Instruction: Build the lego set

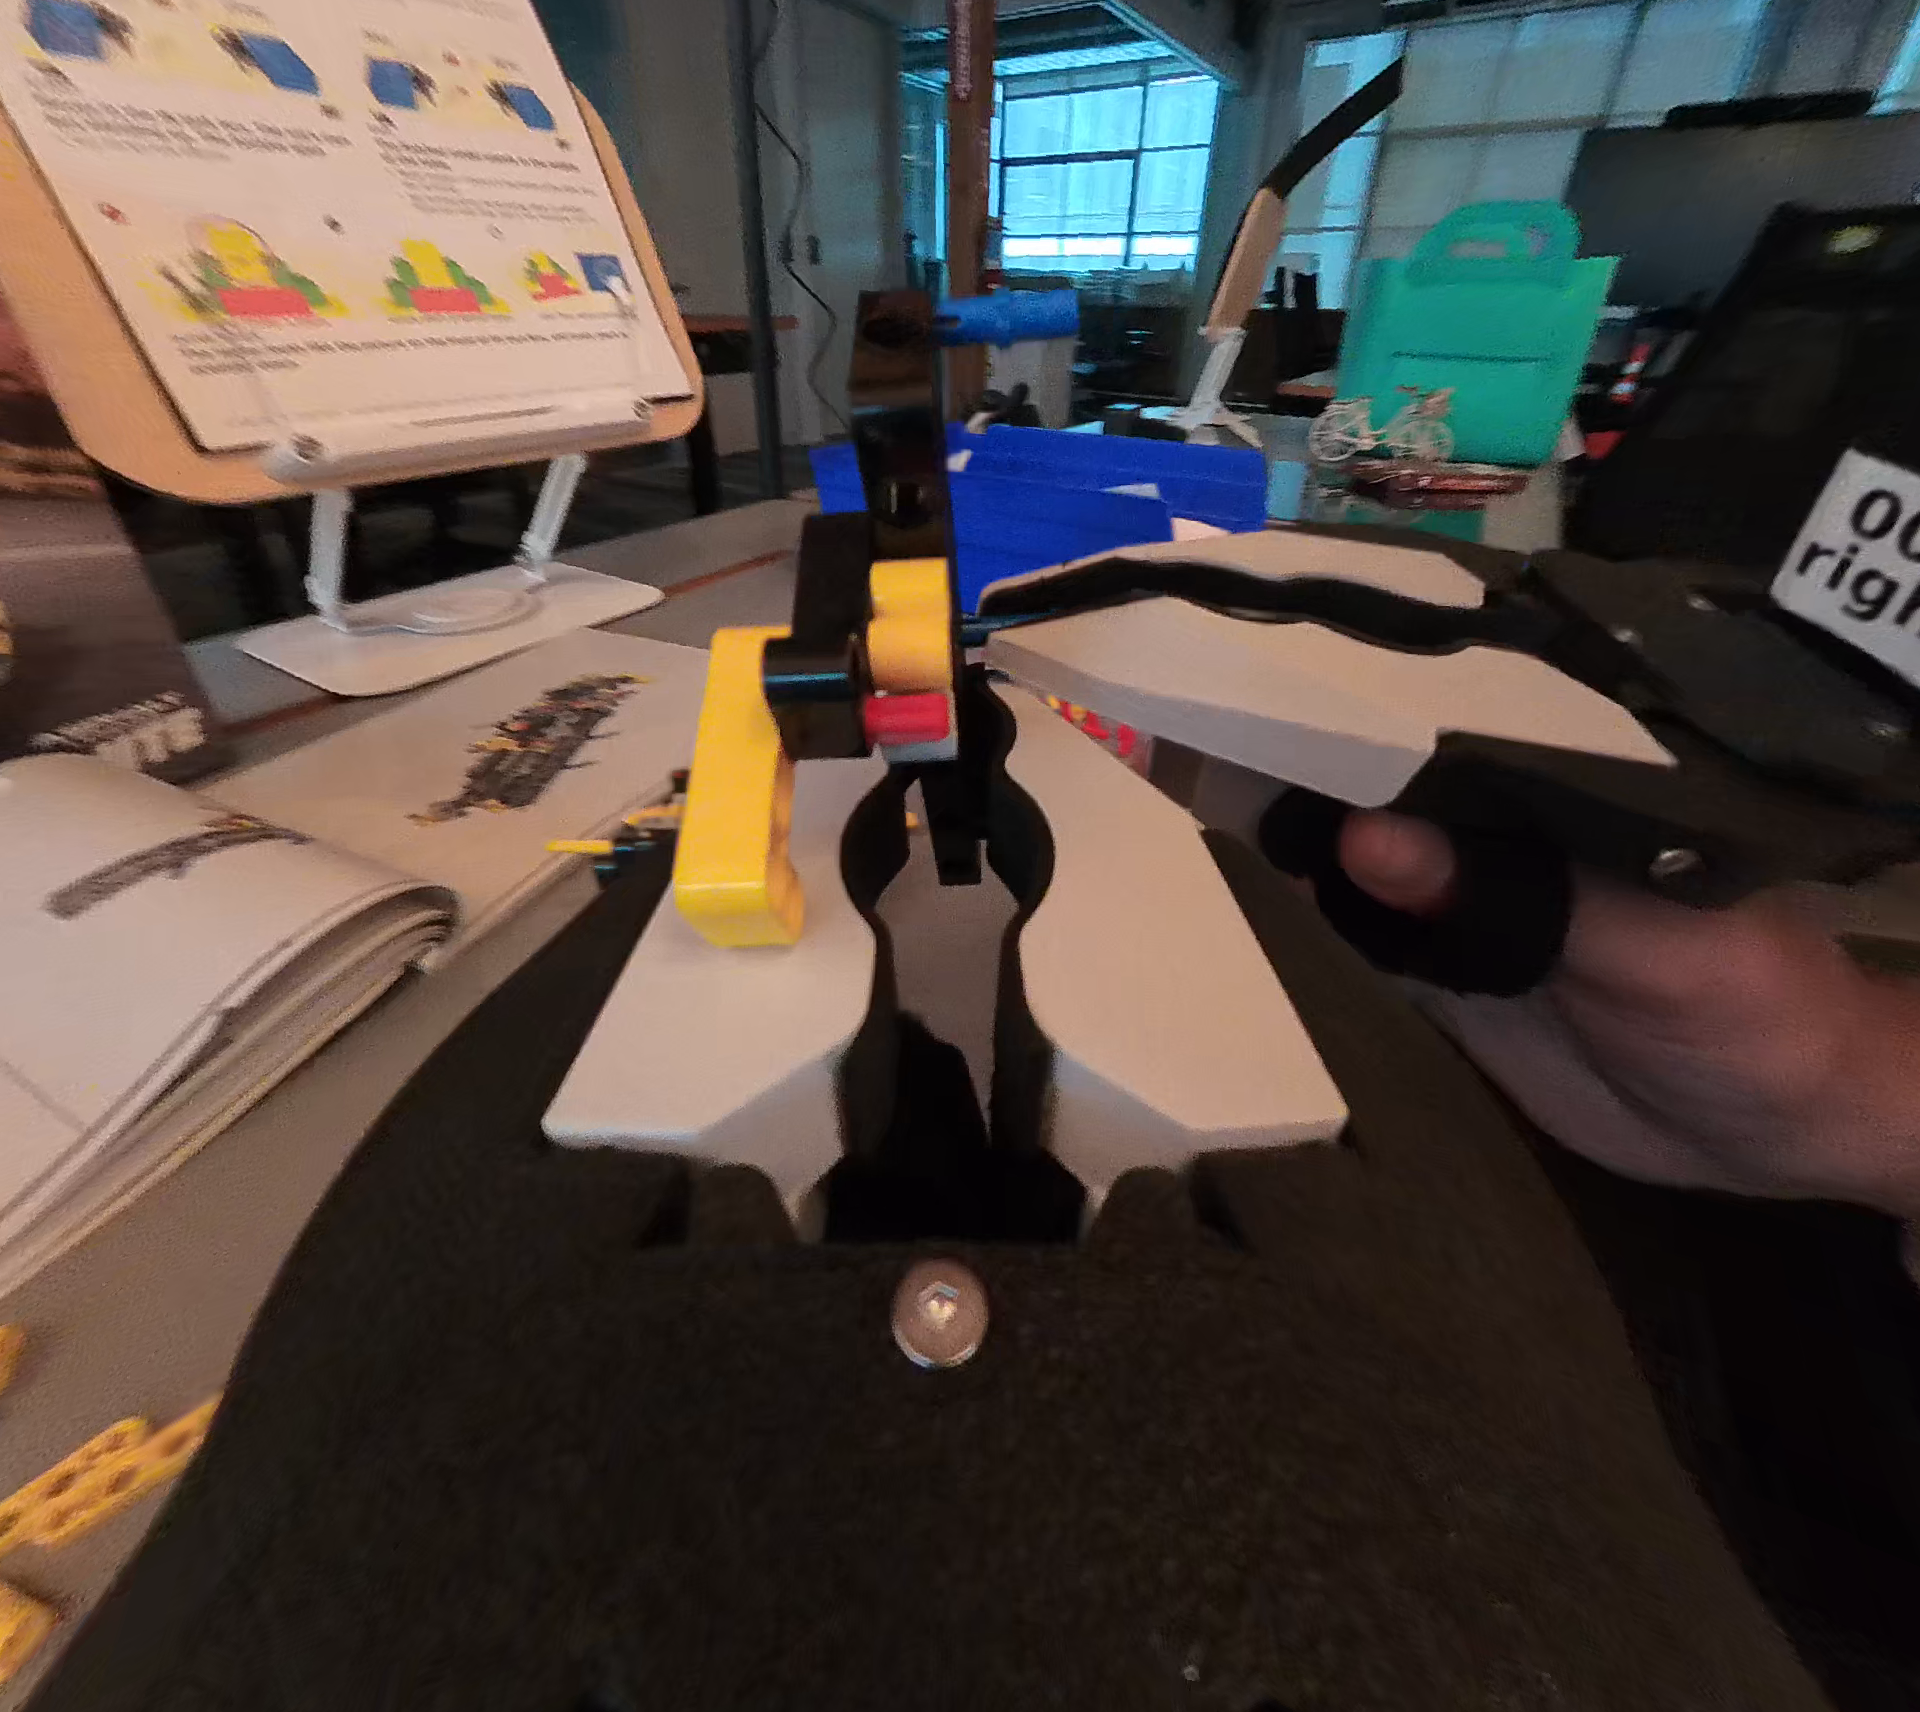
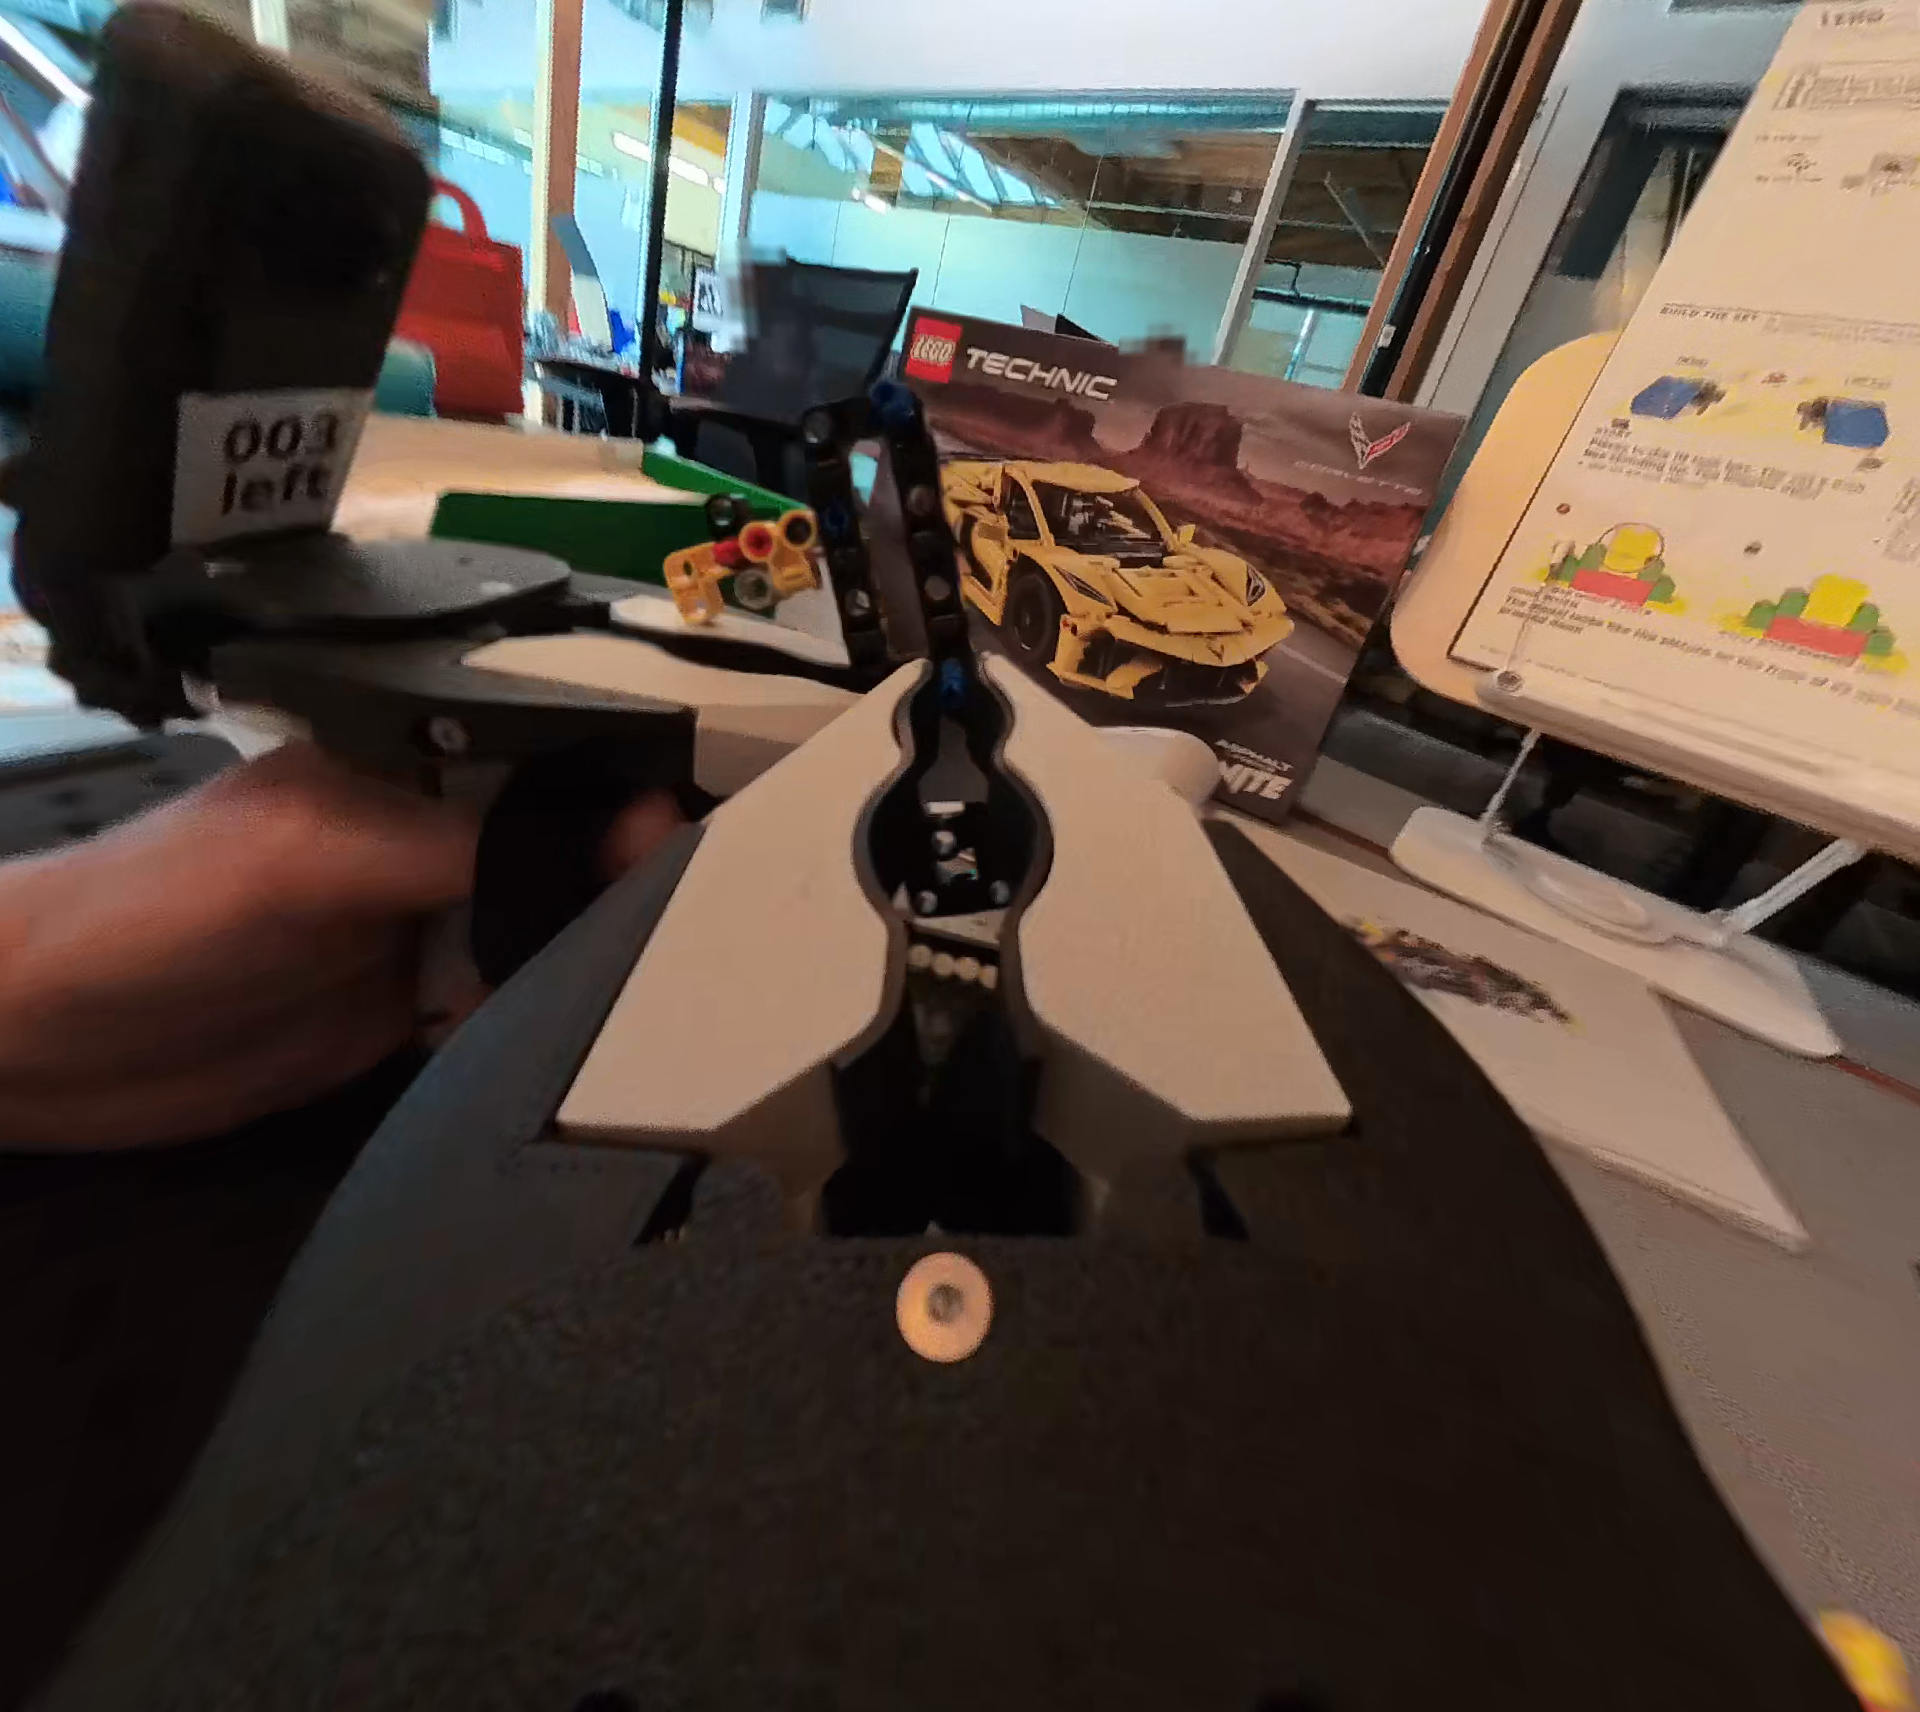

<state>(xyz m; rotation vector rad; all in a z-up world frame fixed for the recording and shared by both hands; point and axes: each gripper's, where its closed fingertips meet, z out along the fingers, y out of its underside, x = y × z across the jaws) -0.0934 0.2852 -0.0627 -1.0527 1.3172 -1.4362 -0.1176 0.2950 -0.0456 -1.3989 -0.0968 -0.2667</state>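
A: Lego sub-assembly (image 1: pixel 894 623), black beams with yellow connectors and a red pin, is up in the air above the table (image 1: pixel 665 540), between the two tools. The left gripper (image 1: pixel 951 789) is clenched on its lower black part, the yellow beam (image 1: pixel 732 789) hanging over the left finger.

B: And the right gripper (image 2: pixel 948 696)?

A: It comes in from the side, fingers closed on a small blue pin (image 2: pixel 951 680) at their tips, right against the long black beam (image 2: pixel 930 550). I judge it is seating that pin in a beam hole.

B: What could go wrong?

A: The grip on the pin is only at the very tips. If the push is off the hole's axis, the pin may twist out and drop among the loose yellow parts (image 1: pixel 83 1475). A hard push could also swivel the assembly in the left jaws, since they pinch a narrow piece.

B: Hand poses?

A: The right hand (image 1: pixel 1704 1018) wraps its handle, the tool roughly level and crossing the left one nearly at right angles. The left hand (image 2: pixel 239 924) holds its tool level too, pointing towards the instruction booklet (image 1: pixel 312 831) and the stand with the printed sheet (image 1: pixel 312 135). The set's box (image 2: pixel 1174 561) stands behind.
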